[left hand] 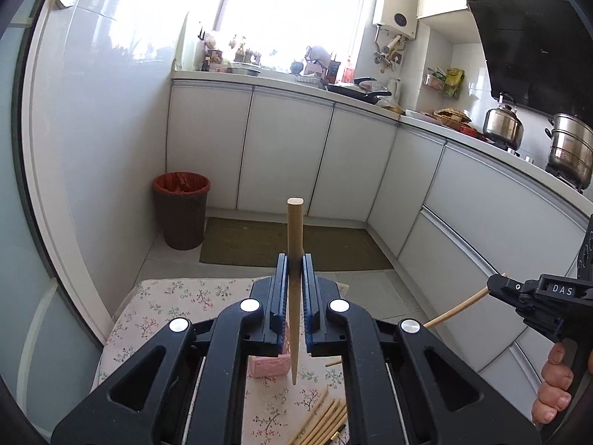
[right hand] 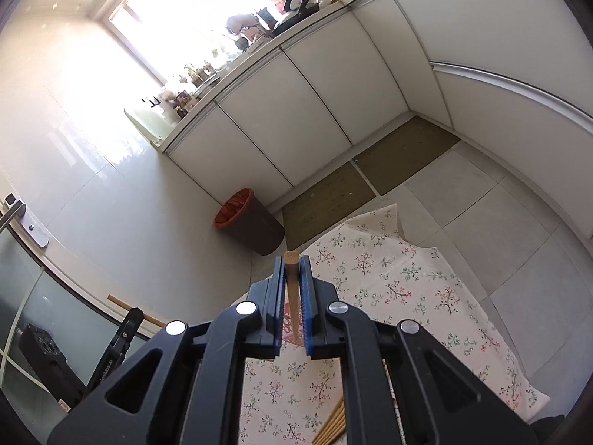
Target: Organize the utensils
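Note:
My left gripper [left hand: 295, 265] is shut on a wooden chopstick [left hand: 294, 244] that stands upright between the blue pads, thick end up, tip hanging above a pink holder [left hand: 268, 366]. My right gripper [right hand: 292, 265] is shut on another wooden chopstick [right hand: 291, 282], also thick end up. In the left wrist view the right gripper [left hand: 494, 284] shows at the right edge, its chopstick [left hand: 456, 309] slanting down-left. Several loose chopsticks [left hand: 326, 422] lie on the floral cloth [left hand: 163, 307]; they also show in the right wrist view [right hand: 333, 426].
A brown bin with a red liner [left hand: 181, 209] stands on the floor by the wall. White cabinets [left hand: 285, 155] and a counter with pots [left hand: 570, 150] run along the back and right. A green mat [left hand: 255, 241] lies beyond the cloth.

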Demonstrator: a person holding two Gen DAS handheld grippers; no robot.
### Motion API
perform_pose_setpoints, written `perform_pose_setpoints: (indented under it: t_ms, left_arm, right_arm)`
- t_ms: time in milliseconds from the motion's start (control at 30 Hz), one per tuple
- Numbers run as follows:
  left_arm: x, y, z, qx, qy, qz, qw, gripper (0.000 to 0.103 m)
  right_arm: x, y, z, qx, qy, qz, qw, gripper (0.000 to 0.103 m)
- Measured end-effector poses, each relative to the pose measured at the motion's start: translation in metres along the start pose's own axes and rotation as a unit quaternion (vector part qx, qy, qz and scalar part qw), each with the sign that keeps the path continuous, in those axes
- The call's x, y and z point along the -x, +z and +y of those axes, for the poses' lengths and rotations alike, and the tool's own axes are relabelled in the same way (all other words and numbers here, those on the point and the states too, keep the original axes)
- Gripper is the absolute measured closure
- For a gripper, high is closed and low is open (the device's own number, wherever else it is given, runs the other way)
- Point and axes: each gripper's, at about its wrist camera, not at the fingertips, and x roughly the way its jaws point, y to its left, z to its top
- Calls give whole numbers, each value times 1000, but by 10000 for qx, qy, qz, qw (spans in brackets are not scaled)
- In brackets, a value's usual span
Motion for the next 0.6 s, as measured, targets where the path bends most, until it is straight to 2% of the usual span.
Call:
perform_pose_setpoints:
  t_ms: [233,367,433,467,500,533,600]
  left_arm:
    - [-40,8,0,-103,195,28,9998,97]
    - [-65,-2,5,-157,379,74,9991,96]
    - [-76,-11,14,-79,346,83,9993,95]
    - [-82,-17,18,-32,244,65,9997,87]
    - [-87,-22,22,26,295,158,9994,79]
    - [-87,-27,29,186,293,211,9992,67]
    - [-77,-28,42,506,220,133,9984,63]
  right_arm:
    - [-47,10,9,215,96,33,9997,95]
    - [-71,8,15,392,144,72,9991,95]
    - [-81,5,17,455,186,113,9987,95]
    - [-87,3,19,526,196,123,9983,95]
    - [-92,1,20,592,195,140,9980,95]
    - [-96,-1,22,652,197,169,9975,95]
    - [-106,-5,28,791,161,242,9964,95]
